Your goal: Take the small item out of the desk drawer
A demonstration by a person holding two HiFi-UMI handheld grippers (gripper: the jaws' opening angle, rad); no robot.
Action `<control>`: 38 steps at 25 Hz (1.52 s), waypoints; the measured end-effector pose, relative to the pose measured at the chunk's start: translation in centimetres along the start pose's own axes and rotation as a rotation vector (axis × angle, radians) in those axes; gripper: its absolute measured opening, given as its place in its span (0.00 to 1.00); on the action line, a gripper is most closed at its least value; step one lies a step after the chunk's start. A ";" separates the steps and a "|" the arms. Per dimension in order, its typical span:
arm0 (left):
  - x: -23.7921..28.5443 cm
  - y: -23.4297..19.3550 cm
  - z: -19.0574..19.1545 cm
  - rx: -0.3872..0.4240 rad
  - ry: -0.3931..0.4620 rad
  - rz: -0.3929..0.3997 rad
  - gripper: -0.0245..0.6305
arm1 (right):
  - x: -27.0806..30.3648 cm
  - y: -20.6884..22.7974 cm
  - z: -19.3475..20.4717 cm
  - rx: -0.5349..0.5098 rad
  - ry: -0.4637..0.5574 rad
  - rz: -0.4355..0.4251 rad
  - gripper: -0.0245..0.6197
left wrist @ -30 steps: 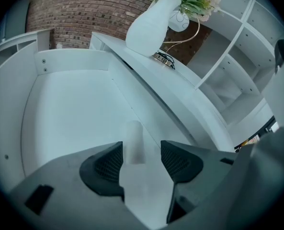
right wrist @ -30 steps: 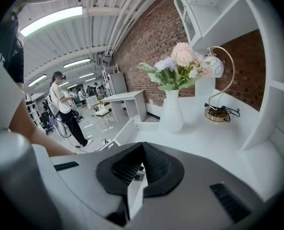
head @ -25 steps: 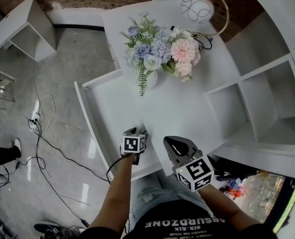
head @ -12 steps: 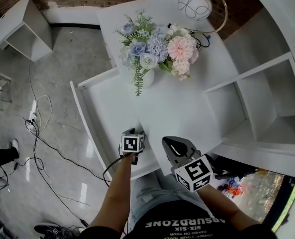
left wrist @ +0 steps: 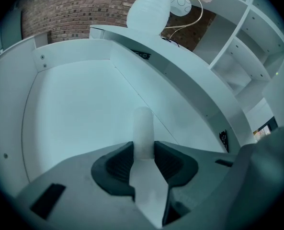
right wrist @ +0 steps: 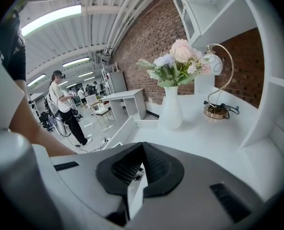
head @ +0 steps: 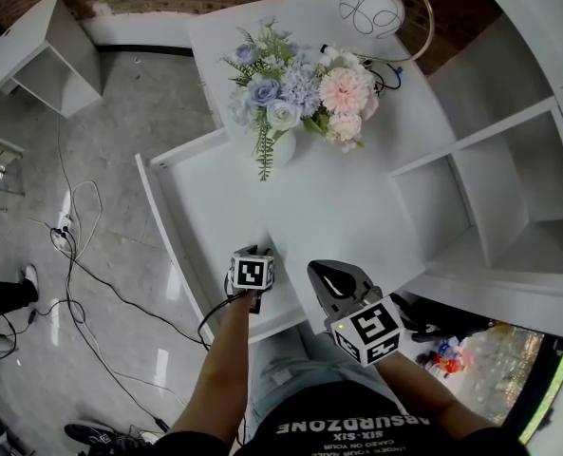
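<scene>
Left gripper (head: 251, 264) jaws have just been closing, from wide apart a second ago onto the item; both grippers sit where they did in the earlier head frames, and the picture has shifted only slightly.

Head view: left gripper reaches down into the open drawer (head: 172, 245), which is pulled out from the left side of the white desk (head: 347, 207). Item itself hidden under the gripper's marker cube. Right gripper (head: 338, 278) hovers just beside it over the desk's near edge. Vase of flowers (head: 295, 98) and a globe lamp (head: 371, 12) stand further back on the desk; white shelving (head: 490, 188) to the right; cables (head: 72, 231) on the floor to the left.

Left gripper view: small white cylinder (left wrist: 143, 126) sits between the jaws of the left gripper (left wrist: 143, 147), with both ribbed pads (left wrist: 120, 162) pressed against its sides: gripped. Long axis runs straight up the picture, in line with the jaws; its rounded far end points toward the back of the drawer (left wrist: 65, 51). Cannot tell whether the lower end rests on the drawer floor. Desk edge (left wrist: 189, 80) crosses above right.

Right gripper view: right gripper (right wrist: 142, 146) has its jaws together, nothing between them. It faces along the desk (right wrist: 204, 138) toward the vase (right wrist: 170, 110) and lamp (right wrist: 217, 80). A person (right wrist: 62, 104) stands far off at left.
</scene>
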State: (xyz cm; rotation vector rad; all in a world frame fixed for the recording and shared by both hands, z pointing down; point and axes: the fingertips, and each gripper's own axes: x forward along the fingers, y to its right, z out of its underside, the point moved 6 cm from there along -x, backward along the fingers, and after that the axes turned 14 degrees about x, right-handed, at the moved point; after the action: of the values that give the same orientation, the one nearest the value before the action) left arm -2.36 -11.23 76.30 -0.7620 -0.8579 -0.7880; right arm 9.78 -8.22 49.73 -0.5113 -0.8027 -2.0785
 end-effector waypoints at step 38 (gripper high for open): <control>-9.3 0.7 1.6 0.006 0.052 0.009 0.25 | -3.0 -4.5 -0.6 0.007 0.063 -0.026 0.03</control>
State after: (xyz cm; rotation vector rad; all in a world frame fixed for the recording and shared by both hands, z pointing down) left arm -6.23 -7.00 68.82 -0.7366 -0.8094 -0.7934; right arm 7.83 -4.96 45.85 -0.4311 -0.7831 -2.1046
